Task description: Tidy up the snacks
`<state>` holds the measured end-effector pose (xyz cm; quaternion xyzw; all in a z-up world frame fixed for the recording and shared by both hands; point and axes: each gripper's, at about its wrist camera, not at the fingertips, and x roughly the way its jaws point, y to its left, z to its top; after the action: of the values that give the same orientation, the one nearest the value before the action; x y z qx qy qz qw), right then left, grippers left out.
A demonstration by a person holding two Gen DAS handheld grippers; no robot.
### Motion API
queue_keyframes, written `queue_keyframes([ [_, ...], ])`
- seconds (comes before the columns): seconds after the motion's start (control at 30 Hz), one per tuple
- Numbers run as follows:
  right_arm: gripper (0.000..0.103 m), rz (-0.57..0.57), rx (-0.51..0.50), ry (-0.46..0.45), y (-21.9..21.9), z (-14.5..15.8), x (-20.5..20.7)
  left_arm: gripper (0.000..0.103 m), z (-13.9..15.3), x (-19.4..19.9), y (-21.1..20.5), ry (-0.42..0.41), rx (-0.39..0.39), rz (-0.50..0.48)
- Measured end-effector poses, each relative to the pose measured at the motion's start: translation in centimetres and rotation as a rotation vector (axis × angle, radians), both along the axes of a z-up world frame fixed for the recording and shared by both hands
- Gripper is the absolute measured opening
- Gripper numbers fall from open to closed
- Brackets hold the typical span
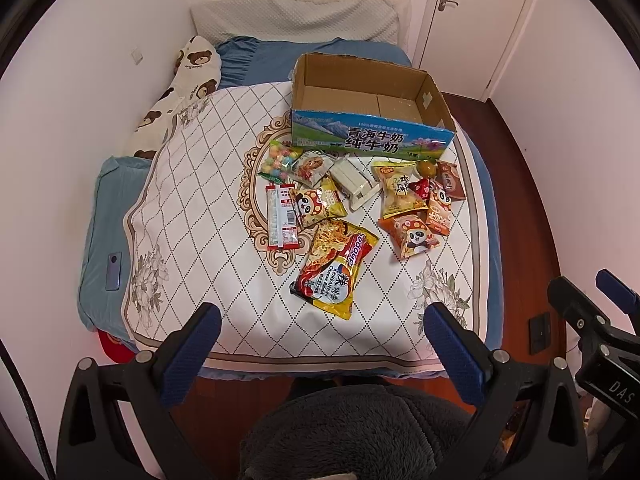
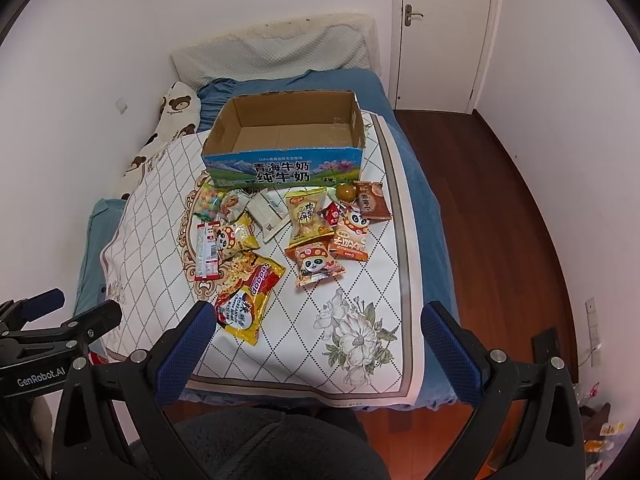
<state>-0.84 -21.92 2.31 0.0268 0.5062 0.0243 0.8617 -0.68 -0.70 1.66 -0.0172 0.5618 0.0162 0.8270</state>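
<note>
While snacks lie scattered on the bed mat (image 1: 192, 184) before the empty carton (image 1: 372, 132) | we hold left gripper (image 1: 322, 338) and right gripper (image 2: 318, 338) wide, empty | noodle pack (image 1: 336, 268) nearest, likely first.

Home bedroom — bed (image 1: 192, 208), pillow (image 1: 296, 16), door (image 2: 440, 28), wood floor (image 2: 500, 216).

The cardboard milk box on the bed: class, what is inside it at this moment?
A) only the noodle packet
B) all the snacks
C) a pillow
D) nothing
D: the cardboard milk box shows a bare floor, and the noodle packet and other snacks lie on the quilt in front.
</note>
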Motion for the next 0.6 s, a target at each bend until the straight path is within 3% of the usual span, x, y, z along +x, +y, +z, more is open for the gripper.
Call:
queue_keyframes([
  [0.6,0.103,0.001,-0.004,-0.006,-0.23,0.17,-0.14,0.103,0.17,-0.36,0.24,-0.008,0.002,-0.003],
])
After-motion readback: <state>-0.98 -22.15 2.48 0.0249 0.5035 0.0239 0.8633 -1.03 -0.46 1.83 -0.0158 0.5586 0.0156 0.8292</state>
